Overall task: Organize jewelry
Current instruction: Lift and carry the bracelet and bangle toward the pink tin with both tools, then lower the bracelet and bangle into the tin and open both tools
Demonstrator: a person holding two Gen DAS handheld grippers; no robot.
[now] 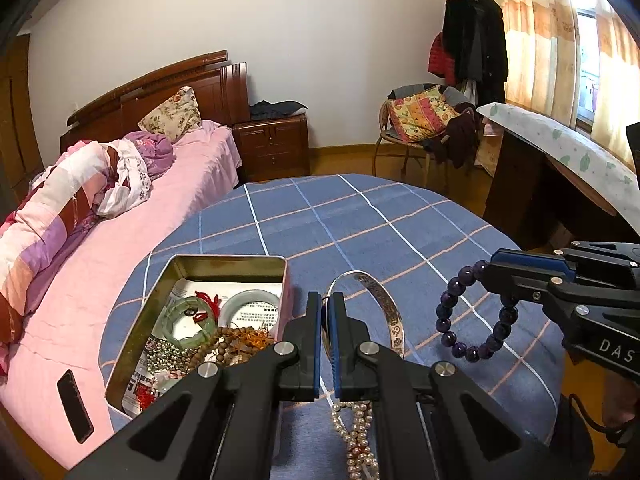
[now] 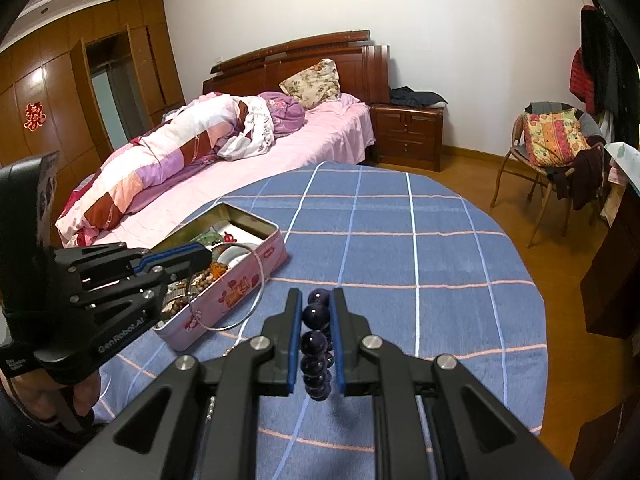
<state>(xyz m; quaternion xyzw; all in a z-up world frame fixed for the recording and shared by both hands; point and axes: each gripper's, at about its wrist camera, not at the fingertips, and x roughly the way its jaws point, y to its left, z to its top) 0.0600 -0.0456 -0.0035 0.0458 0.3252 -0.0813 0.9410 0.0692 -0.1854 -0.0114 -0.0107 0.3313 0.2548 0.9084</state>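
Beside the tin's (image 1: 192, 280) rim, left fingers (image 1: 313, 320) clamp a bangle (image 1: 384, 300); right fingers (image 2: 295, 332) clamp purple beads (image 2: 314, 344).

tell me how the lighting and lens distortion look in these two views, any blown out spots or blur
Left wrist view: the curtained window at upper right is blown out, the table edge bows into a curve, and the silver bangle in the left gripper is sharp. Right wrist view: even, dimmer light, black vignette corners, and the purple bead bracelet in the right gripper is slightly soft up close.
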